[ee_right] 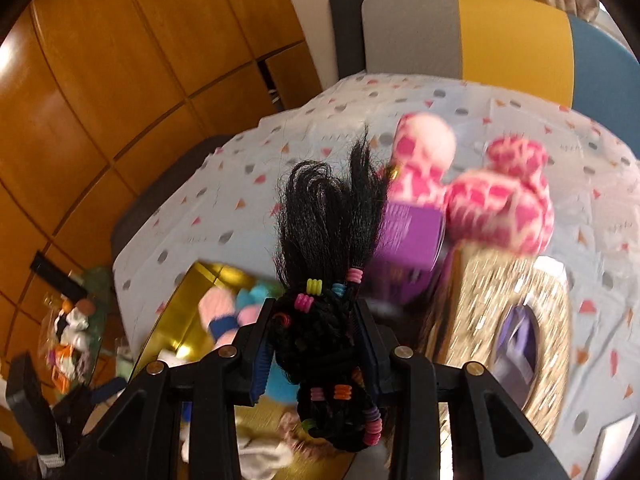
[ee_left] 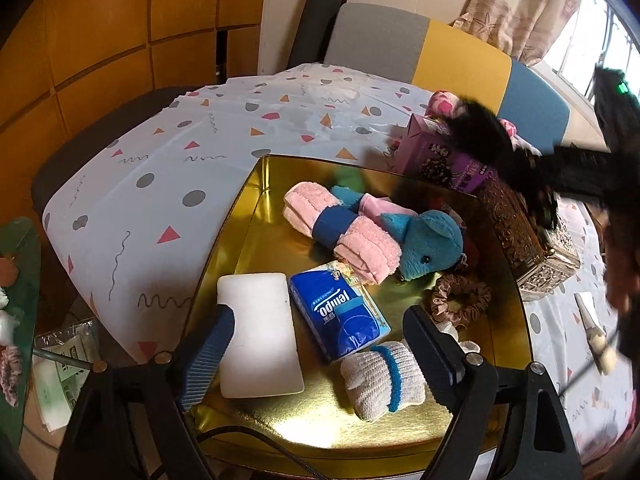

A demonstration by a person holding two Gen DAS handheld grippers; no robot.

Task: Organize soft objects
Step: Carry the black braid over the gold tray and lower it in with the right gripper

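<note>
A gold tray [ee_left: 256, 208] holds a rolled pink towel [ee_left: 340, 236], a blue plush toy [ee_left: 430, 246], a white sponge [ee_left: 260, 340], a blue tissue pack [ee_left: 340, 316], a white sock [ee_left: 380, 380] and a brown scrunchie [ee_left: 460, 300]. My left gripper [ee_left: 320, 340] is open above the tray's near side. My right gripper [ee_right: 312, 344] is shut on a black braided hairpiece [ee_right: 324, 240] with coloured bands, held above the table right of the tray [ee_right: 176, 308]. The hairpiece also shows in the left wrist view [ee_left: 488, 132].
A purple box [ee_left: 440, 156], an ornate metal box [ee_left: 528, 240] and a pink spotted plush [ee_right: 500, 200] sit right of the tray on the patterned tablecloth [ee_left: 160, 176]. A multicoloured chair back [ee_left: 460, 56] stands behind the table. Clutter lies at the left [ee_left: 12, 312].
</note>
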